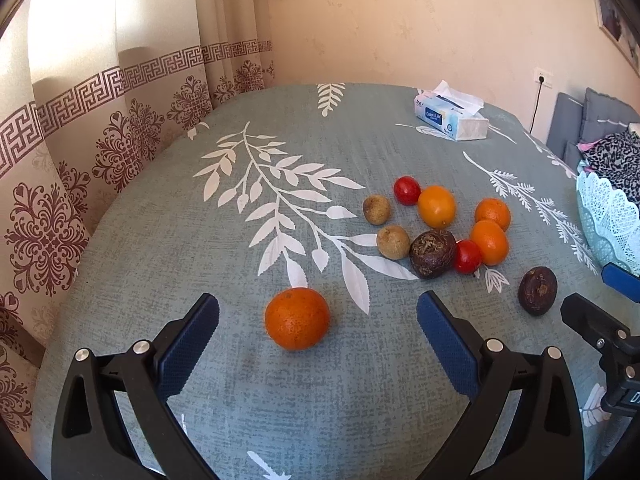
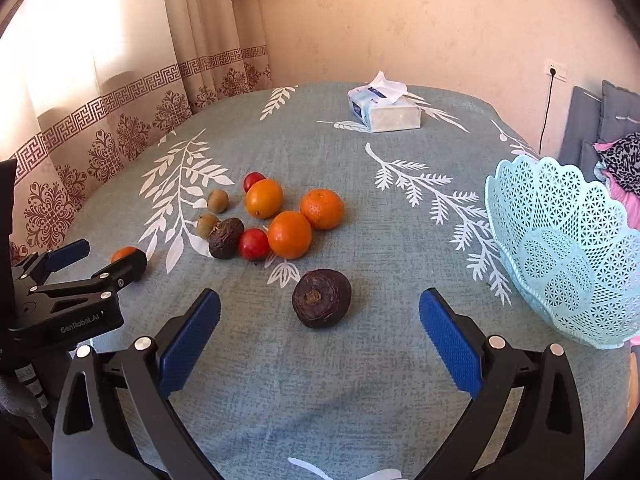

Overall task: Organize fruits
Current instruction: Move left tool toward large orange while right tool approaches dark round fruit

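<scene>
Each camera sits behind its own gripper and looks forward and slightly down along the two blue-padded fingers across the table [image 1: 280,400]. The left wrist view stands close over a lone orange [image 1: 297,318]; the right wrist view stands close over a dark round fruit [image 2: 321,298]. Both face the far wall and curtain. The views share the central fruit cluster [image 2: 276,216], the tissue box [image 1: 452,114] and the basket [image 2: 568,248] (cropped at the left view's right edge). Each view catches the other gripper at its edge.
</scene>
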`<state>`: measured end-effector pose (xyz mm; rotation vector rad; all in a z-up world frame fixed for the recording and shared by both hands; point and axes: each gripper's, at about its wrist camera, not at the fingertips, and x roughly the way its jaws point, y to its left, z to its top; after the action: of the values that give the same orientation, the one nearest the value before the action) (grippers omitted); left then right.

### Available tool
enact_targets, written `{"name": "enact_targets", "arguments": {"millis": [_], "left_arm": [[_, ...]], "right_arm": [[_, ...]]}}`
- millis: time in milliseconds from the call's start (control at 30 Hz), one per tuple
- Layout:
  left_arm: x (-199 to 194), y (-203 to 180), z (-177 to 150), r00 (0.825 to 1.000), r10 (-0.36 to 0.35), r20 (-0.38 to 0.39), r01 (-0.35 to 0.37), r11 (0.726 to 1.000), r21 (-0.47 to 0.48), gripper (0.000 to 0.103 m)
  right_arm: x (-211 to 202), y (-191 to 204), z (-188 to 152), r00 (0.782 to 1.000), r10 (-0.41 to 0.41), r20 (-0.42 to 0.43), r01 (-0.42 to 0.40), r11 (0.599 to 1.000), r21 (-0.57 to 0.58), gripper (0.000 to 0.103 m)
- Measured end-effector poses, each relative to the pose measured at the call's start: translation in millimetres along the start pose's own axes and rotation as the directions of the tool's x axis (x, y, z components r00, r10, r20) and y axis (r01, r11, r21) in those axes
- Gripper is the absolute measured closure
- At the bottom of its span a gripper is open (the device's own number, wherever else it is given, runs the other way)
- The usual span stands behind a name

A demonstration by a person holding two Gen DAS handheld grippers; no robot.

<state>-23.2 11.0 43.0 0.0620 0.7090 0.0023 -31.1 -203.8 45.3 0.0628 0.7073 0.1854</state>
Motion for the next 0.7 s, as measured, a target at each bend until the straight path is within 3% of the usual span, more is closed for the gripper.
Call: {"name": "enact_targets", "arguments": {"millis": [267,700], "left_arm": [[-6.9,0.3,0.5,1.0,0.006,0.022,-0.006,1.0,0.0,0.005],[-7.3,2.2,0.4,1.0,0.009,0.014,-0.009,1.0,-0.008,0.005]], "right_arm": [[-13.7,3.6,1.9,0.998,-0.013,0.06,0.014,1.0,-0.013,0.002],[-16.6,3.6,2.6,0.998,-0.007,0.068,0.007,1.0,-0.002,0.002]]}}
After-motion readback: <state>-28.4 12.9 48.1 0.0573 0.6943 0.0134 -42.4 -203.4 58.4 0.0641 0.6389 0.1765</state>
